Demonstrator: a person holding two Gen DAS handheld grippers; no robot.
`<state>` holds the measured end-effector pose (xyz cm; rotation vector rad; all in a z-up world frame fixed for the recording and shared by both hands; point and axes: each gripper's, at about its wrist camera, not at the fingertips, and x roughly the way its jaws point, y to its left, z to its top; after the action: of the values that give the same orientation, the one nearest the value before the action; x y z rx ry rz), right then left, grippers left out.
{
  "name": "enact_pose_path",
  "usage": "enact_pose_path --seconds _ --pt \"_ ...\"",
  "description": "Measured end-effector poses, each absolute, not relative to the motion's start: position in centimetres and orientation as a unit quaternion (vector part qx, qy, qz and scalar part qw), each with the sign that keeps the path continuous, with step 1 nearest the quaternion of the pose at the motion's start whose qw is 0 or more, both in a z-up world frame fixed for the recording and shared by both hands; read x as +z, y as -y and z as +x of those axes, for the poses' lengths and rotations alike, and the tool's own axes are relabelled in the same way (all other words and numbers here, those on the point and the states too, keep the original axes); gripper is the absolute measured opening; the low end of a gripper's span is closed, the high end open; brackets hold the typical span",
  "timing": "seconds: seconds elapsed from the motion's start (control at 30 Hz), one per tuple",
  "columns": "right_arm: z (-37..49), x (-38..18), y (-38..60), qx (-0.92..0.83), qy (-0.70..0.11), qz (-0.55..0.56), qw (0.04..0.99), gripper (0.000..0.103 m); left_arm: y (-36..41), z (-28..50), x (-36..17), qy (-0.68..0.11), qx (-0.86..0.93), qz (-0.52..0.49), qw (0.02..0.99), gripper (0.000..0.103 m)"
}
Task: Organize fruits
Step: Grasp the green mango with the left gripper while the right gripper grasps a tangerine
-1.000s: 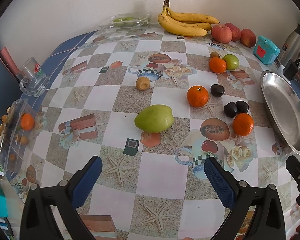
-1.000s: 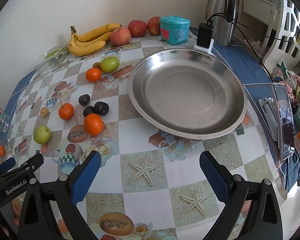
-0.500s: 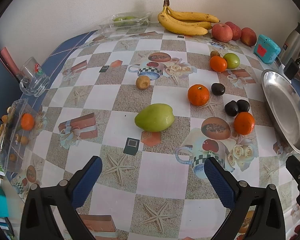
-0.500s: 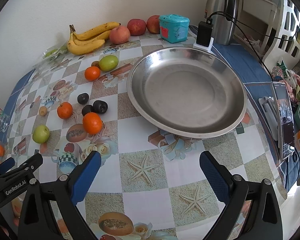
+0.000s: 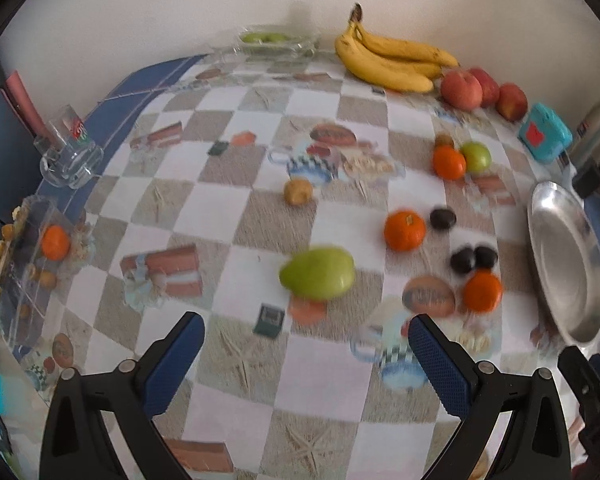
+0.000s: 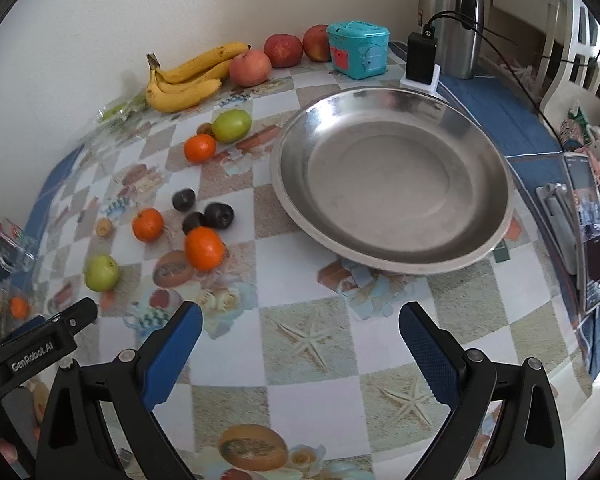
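Note:
My left gripper (image 5: 306, 340) is open and empty, just short of a green mango-like fruit (image 5: 318, 272) on the table. Oranges (image 5: 405, 230), dark plums (image 5: 474, 258) and a small brown fruit (image 5: 298, 191) lie beyond it. My right gripper (image 6: 300, 330) is open and empty, in front of a large empty steel plate (image 6: 392, 184). In the right wrist view an orange (image 6: 204, 248), plums (image 6: 219, 215) and a green fruit (image 6: 101, 273) lie to its left. Bananas (image 6: 188, 78) and red apples (image 6: 283, 50) sit by the wall.
A teal box (image 6: 358, 55), a steel kettle (image 6: 452, 16) and a charger (image 6: 422, 60) stand behind the plate. A phone (image 6: 586, 232) lies at the right edge. A glass mug (image 5: 70, 152) and a clear tray with small fruits (image 5: 28, 256) sit at the left edge.
The left gripper has moved forward toward the green fruit and its view is blurred by motion. The right gripper has shifted slightly; the plate looks a little closer.

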<state>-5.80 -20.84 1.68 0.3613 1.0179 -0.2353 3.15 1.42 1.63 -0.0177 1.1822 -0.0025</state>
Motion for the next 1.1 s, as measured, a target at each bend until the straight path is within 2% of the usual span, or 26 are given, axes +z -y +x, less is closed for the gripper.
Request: enact_pose_path --seconds 0.2,0.4,0.73,1.1 --pt "-3.5 3.8 20.8 -0.099 -0.470 0.169 0.861 0.099 -1.6 5.5 2.1 -0.544 0.002 -0.054 0.838 0.103" --pt "-0.7 3.7 19.8 -0.084 -0.488 0.177 0.850 0.099 -1.3 7.8 1.3 -0.553 0.029 -0.040 0.832 0.103" --pt "2.9 1.0 17.9 -0.072 -0.534 0.180 0.823 0.099 -3.0 8.8 -0.2 -0.555 0.054 -0.037 0.829 0.103" --pt "3.2 -2.7 16.7 -0.069 -0.571 0.166 0.801 0.099 -2.9 8.9 -3.1 -0.598 0.042 -0.031 0.800 0.103"
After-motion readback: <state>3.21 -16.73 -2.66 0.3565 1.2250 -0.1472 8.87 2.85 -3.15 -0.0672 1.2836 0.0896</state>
